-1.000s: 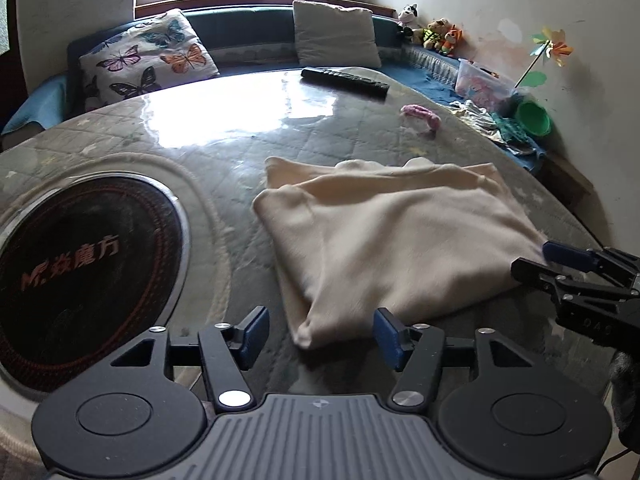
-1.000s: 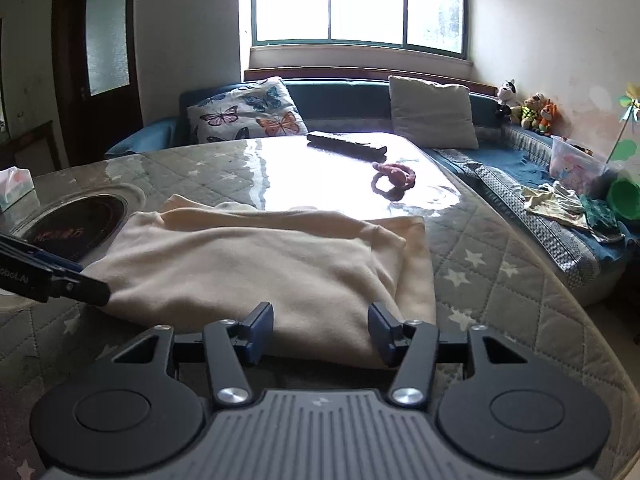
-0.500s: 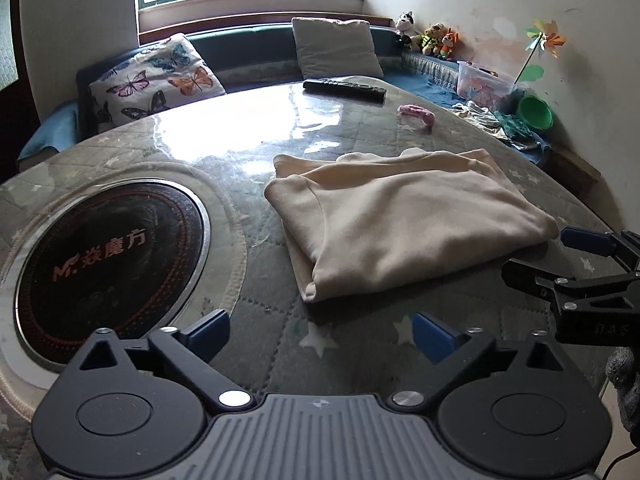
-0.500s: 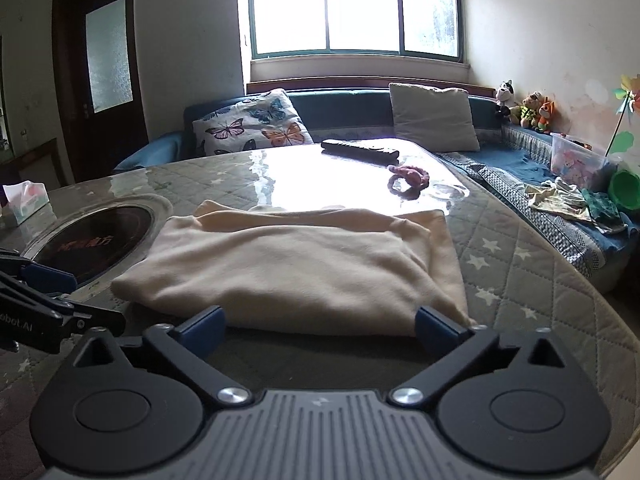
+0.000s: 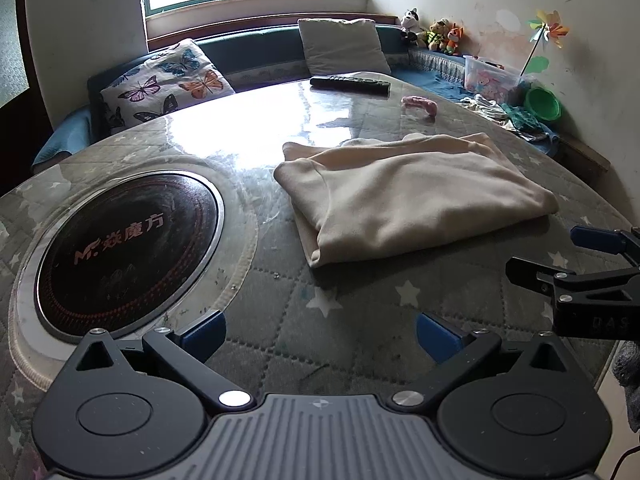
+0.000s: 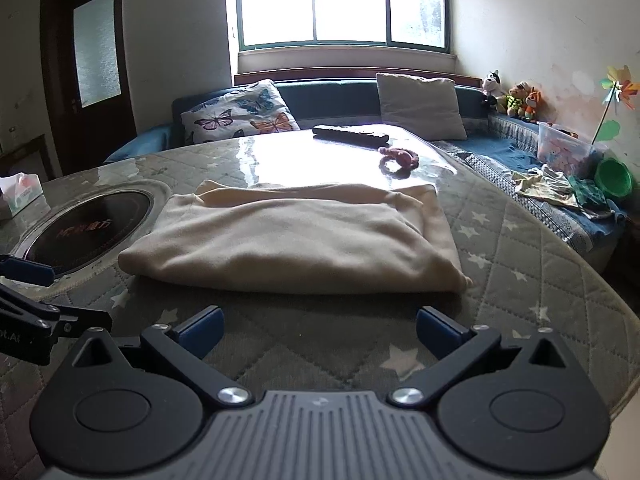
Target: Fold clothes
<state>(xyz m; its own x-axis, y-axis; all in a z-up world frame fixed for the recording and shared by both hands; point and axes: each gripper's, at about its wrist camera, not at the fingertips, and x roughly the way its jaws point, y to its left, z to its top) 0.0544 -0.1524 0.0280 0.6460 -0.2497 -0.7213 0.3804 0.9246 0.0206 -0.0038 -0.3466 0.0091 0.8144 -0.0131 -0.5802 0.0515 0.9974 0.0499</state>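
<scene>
item: cream garment (image 5: 416, 196), folded on table (image 5: 280, 320); left gripper (image 5: 320, 330) and right gripper (image 6: 318, 326) spread, empty; risk: a low regrasp drags layers apart.

a home living room: cushioned bench (image 6: 332, 92), butterfly pillow (image 6: 240, 116), stuffed toys (image 6: 512, 98).

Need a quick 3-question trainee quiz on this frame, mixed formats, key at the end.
1. True or false: the left gripper is shut on the cream garment.
2. Multiple choice. What lies on the table closest to the black remote? A) pink hair tie B) tissue box C) green bowl
3. Fill in: the right gripper is ____, holding nothing.

Key: 1 false, its jaws are spread and the folded garment lies free beyond them; 2 A, the pink hair tie; 3 open.
</scene>
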